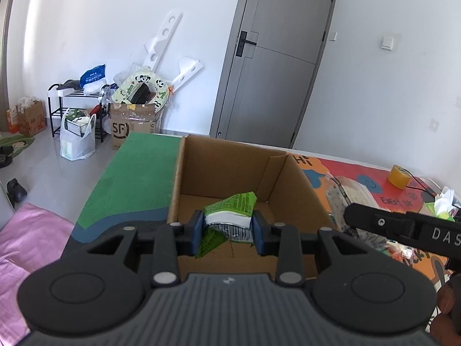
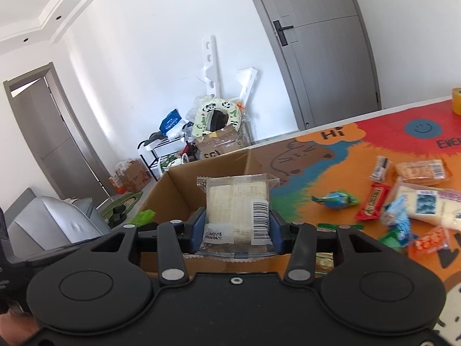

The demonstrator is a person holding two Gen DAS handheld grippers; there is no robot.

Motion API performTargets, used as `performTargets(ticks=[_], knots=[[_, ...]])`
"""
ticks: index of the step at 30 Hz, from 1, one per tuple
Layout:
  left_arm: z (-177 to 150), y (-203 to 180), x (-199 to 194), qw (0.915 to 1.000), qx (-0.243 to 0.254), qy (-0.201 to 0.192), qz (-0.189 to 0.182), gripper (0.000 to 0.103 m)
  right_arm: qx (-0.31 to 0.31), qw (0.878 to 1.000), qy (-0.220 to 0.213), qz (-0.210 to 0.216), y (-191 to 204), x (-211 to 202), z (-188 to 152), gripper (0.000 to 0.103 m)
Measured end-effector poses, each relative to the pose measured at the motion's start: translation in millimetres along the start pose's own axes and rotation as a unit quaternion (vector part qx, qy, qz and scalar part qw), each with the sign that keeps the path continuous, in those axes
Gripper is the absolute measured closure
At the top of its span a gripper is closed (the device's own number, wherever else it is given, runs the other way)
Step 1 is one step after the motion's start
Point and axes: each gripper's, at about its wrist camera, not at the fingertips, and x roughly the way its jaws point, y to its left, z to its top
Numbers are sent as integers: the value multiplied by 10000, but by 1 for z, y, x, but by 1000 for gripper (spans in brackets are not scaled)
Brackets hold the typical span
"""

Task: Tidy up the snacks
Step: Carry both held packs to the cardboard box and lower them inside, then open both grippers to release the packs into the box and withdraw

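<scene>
An open cardboard box (image 1: 222,167) stands on the table; it also shows in the right wrist view (image 2: 173,190). My left gripper (image 1: 228,232) is shut on a green and silver snack packet (image 1: 230,210) and holds it over the box's inside. My right gripper (image 2: 237,230) is shut on a clear-wrapped pale cake packet (image 2: 239,201) with a barcode, held above the box's near edge. The right gripper's black body (image 1: 403,227) shows at the right of the left wrist view.
Several loose snacks lie on the colourful mat (image 2: 331,173) to the right: a red bar (image 2: 373,201), a blue candy (image 2: 335,199), a white packet (image 2: 429,206), an orange packet (image 2: 419,170). A yellow tape roll (image 1: 398,176) sits far right. Floor clutter lies beyond the table.
</scene>
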Motion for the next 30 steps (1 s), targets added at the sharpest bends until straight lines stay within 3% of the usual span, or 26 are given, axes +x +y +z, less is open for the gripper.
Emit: performTargets(ticks=[15, 17, 19, 21, 30], knots=[[8, 29, -33, 9981, -528, -313, 105, 50, -137, 9993, 34, 333, 34, 29, 5, 57], [8, 32, -36, 9977, -581, -317, 164, 45, -109, 9991, 36, 410, 35, 30, 5, 54], [8, 31, -37, 9976, -600, -279, 195, 39, -49, 9990, -30, 444, 35, 27, 6, 41], [9, 26, -40, 9978, -537, -319, 210, 28, -18, 9991, -127, 406, 32, 19, 6, 35], [7, -6, -44, 9987, -322, -390, 98, 14, 127, 9997, -213, 66, 2, -16, 7, 23]])
